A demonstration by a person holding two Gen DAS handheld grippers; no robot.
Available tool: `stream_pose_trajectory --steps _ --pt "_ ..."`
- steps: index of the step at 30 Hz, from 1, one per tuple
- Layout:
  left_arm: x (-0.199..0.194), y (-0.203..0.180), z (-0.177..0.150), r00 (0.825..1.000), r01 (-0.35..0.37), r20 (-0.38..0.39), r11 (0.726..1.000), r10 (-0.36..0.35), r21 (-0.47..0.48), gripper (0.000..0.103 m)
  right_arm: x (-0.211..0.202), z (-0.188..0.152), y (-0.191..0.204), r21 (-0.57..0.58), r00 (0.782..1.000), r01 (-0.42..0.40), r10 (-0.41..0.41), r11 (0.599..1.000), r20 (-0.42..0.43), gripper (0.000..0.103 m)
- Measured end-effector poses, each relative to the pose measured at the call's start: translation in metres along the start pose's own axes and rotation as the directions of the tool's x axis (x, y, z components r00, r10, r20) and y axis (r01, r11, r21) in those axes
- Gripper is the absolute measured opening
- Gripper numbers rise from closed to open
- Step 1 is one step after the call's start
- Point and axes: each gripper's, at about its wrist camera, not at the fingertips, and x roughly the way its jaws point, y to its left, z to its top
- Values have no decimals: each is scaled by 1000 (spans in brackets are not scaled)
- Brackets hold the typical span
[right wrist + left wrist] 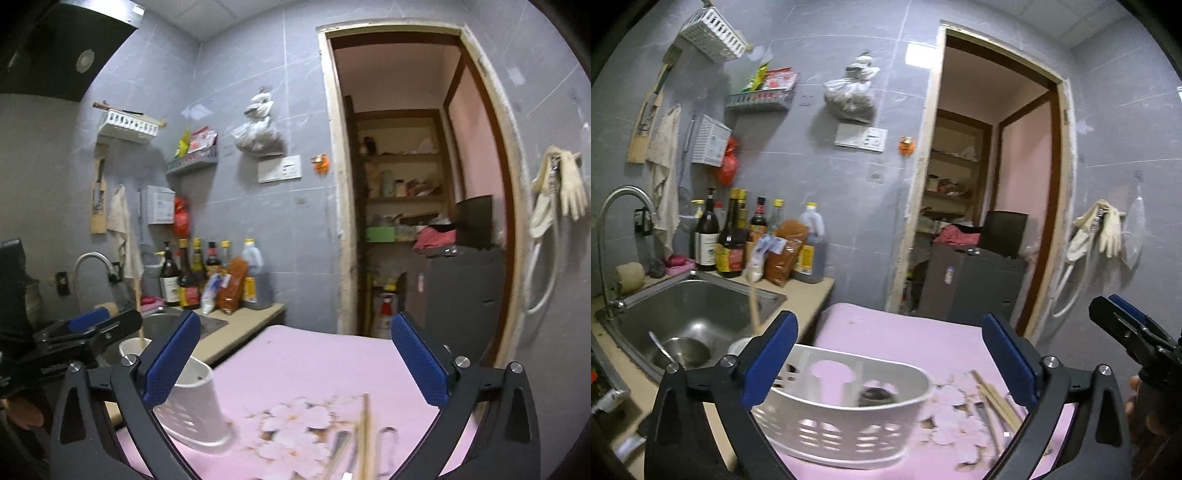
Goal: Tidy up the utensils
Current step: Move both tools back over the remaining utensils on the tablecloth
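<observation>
Both my grippers, left [886,354] and right [295,354], stood wide apart, holding nothing. The caddy [849,417] sat low centre on the pink cloth [905,332], apparently without utensils. Chopsticks [364,435] and metal pieces lay loose at lower right: sorting barely begun.

L gripper [890,354] & R gripper [295,354]: both low in frame, fingers spread wide, nothing between, pointing about level.

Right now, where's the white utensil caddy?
In the left wrist view the white utensil caddy stands on the pink floral tabletop, low and left of centre, between the sink on its left and the loose chopsticks on its right.
</observation>
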Motion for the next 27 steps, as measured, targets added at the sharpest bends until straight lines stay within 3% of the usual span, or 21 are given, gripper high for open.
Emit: stream_pose_trajectory --steps 8,17,23,27 --pt "6 -39 -19 994 88 -63 996 -87 18 100 -34 -9 -30 -49 996 88 -89 995 -22 103" --pt "33 -82 -58 970 151 -206 985 -132 81 100 -38 -44 -66 -86 975 187 -196 978 -101 103" --pt "62 -96 -83 936 174 -327 979 -129 110 100 -28 -67 -86 -57 965 192 -199 980 -173 103" --pt "83 -105 -95 896 213 -420 969 -142 126 99 -12 -76 -99 -19 953 157 -157 987 -260 102"
